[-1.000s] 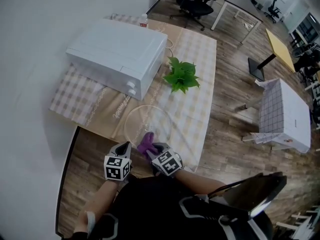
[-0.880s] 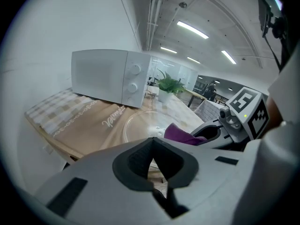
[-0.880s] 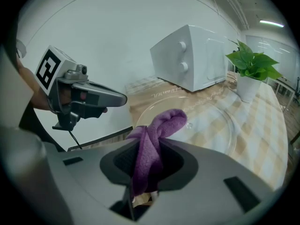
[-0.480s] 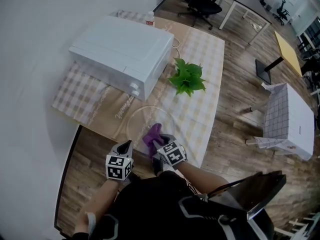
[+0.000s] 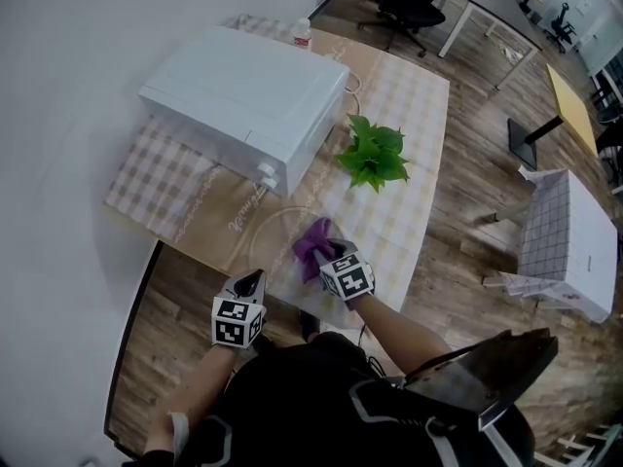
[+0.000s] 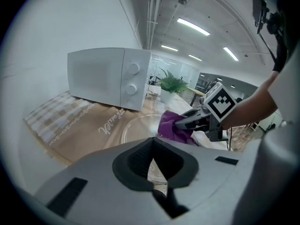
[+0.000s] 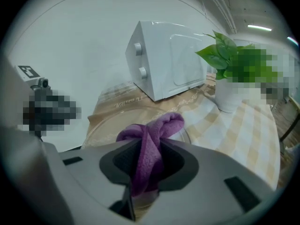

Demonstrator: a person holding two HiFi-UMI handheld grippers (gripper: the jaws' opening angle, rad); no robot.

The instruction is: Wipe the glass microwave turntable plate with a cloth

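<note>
One checked beige-and-white tablecloth [image 5: 414,154], centre of frame. One white box-shaped microwave [image 5: 243,105], upper left. One clear round glass turntable plate [image 5: 273,233], centre, flat on the tablecloth. One right gripper [image 5: 327,254], clamped on a bunched purple fleece cloth [image 5: 313,243] at the plate's right side; bare glass lies leftward. One left gripper [image 5: 253,280], jaws together, empty, lower left of the plate, farther off.

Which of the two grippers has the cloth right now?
The right gripper: its jaws are shut on the purple cloth over the glass plate. The left gripper has its jaws together, with no cloth.
</note>
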